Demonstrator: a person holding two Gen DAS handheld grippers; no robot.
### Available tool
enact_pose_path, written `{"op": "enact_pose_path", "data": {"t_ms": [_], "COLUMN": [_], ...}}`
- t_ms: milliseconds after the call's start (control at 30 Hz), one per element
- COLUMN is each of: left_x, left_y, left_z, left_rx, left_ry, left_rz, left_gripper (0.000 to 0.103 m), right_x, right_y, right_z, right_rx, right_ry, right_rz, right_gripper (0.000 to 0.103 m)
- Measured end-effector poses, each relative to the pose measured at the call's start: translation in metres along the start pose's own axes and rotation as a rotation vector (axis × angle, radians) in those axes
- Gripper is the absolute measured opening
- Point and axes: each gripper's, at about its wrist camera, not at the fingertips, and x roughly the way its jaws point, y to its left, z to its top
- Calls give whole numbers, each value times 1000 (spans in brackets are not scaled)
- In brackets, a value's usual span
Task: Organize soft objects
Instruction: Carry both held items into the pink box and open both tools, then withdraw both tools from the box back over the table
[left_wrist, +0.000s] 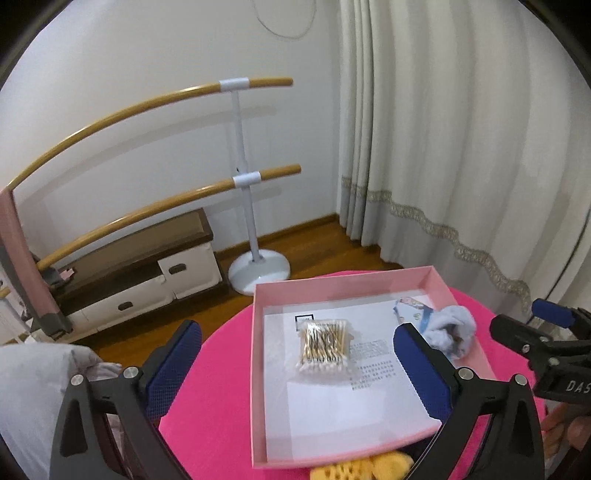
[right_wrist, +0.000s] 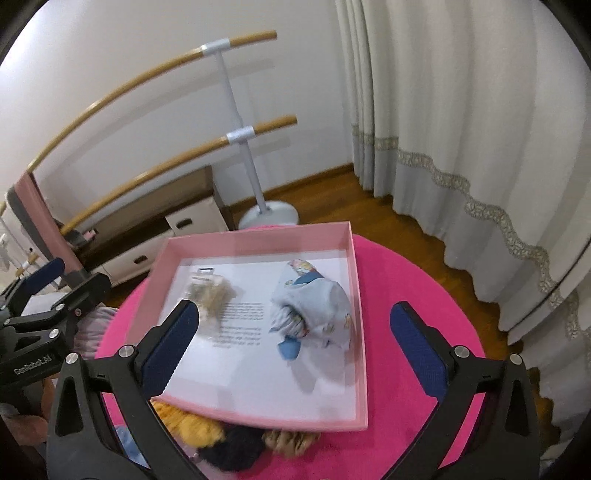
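Hovered with jaws spread wide, nothing between them — left gripper and right gripper over the pink box on the pink surface; inside lay the cotton swabs and a light-blue cloth bundle.

pink table, pink box, soft items

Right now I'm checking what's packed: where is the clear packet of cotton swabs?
The clear packet of cotton swabs lies inside the shallow pink cardboard box, left of its middle on the white printed sheet, apart from the pale blue cloth bundle.
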Motion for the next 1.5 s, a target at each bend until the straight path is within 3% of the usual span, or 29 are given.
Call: {"op": "enact_pose_path", "data": {"t_ms": [367,767,1033,1500], "left_x": [-109,-207,-235,-242], "left_y": [-8,-35,-45,-15], "left_z": [-100,-201,-227,-223], "left_rx": [-31,-45,-35,-78], "left_ry": [-117,-187,-164,-118], "left_rz": [58,104,108,109], "left_gripper": [103,103,103,103], "right_x": [-118,-198,-208,-198], "right_y": [33,47,49,55], "right_z": [-58,-128,-159,-169], "right_rx": [-30,-54,-51,-60], "right_ry": [-172,-307,-309,-274], "right_rz": [20,-112,-132,-114], "right_gripper": [103,103,103,103]}}
